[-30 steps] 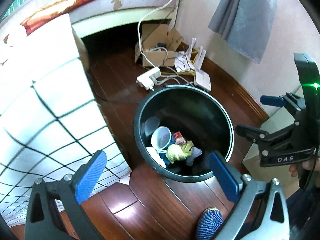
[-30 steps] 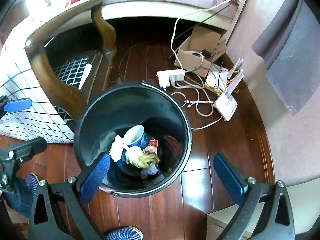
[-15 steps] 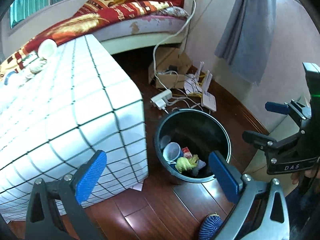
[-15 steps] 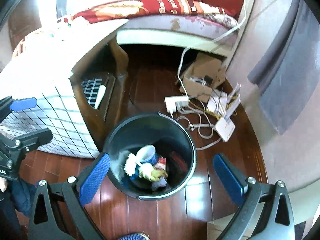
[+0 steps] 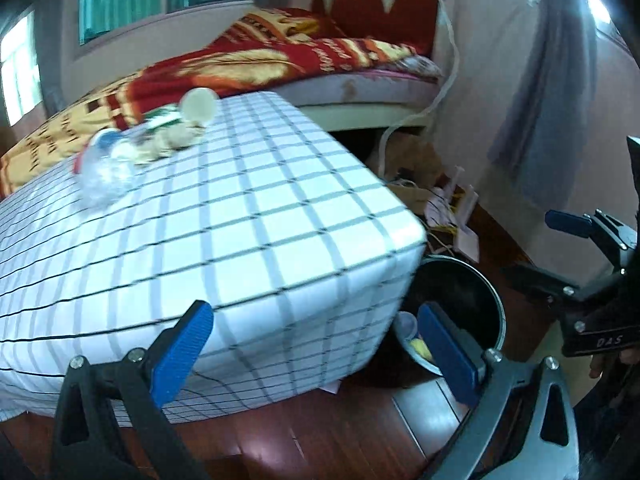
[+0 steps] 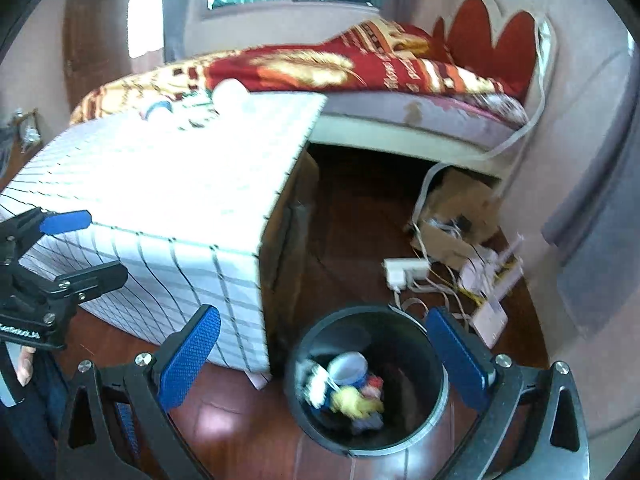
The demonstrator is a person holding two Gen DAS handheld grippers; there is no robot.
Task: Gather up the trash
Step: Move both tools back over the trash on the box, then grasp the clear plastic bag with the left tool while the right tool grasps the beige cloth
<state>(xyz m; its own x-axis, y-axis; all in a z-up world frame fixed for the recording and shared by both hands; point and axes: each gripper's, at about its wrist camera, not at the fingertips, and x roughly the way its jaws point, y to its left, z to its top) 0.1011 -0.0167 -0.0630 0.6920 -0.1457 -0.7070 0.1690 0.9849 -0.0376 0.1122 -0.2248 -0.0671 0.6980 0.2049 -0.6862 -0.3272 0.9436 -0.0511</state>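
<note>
Trash [image 5: 132, 148] is being left lying in a row across the checked table [image 5: 248, 216]; both the left gripper [image 5: 316, 344] and right gripper [image 6: 328, 352] are being held wide, empty.

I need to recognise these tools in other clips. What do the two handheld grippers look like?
Both look alike. The left gripper and the right gripper each have two black arms with triangular cut-outs and silver screw heads, ending in blue textured finger pads. Seen from the left wrist camera, the right gripper's black body carries white lettering reading DAS. No cables show on either.
</note>
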